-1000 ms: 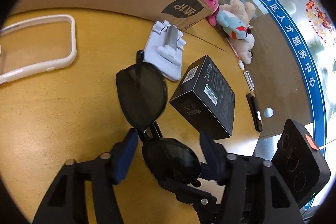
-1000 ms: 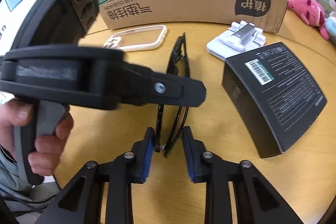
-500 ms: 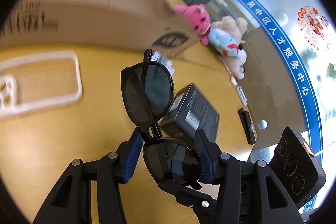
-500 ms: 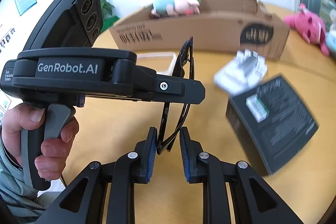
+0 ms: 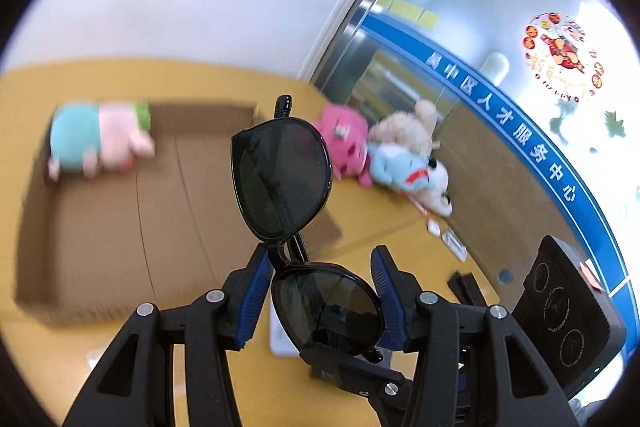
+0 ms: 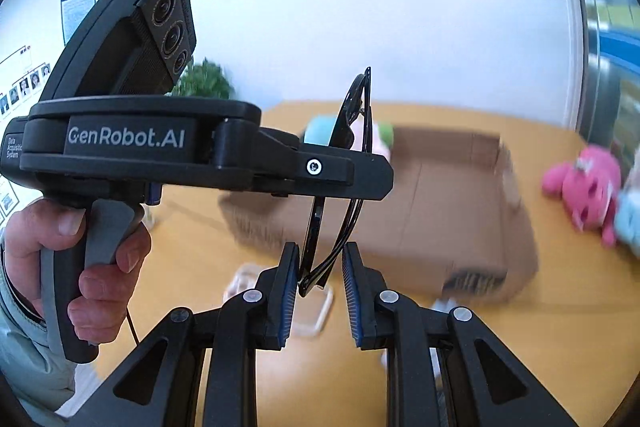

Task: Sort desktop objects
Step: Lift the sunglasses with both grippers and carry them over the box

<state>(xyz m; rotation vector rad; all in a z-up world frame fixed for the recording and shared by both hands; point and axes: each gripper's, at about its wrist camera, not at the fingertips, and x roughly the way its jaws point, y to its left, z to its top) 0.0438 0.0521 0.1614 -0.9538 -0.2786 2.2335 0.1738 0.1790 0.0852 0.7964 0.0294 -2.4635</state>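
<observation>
Both grippers' grip on sunglasses unclear.

White "GenRobot.AI" lettering is showing on the side of the black plastic left hand-held gripper body, in the right wrist view. Smaller white print reading "Data Acquisition System" is sitting at its rear end, barely legible. White Chinese characters "人才服务中心" are running along the blue band on the glass wall in the left wrist view; the characters before them are too blurred. The round red sticker on the glass is carrying text too small to read. Wall posters' text is unreadable.
</observation>
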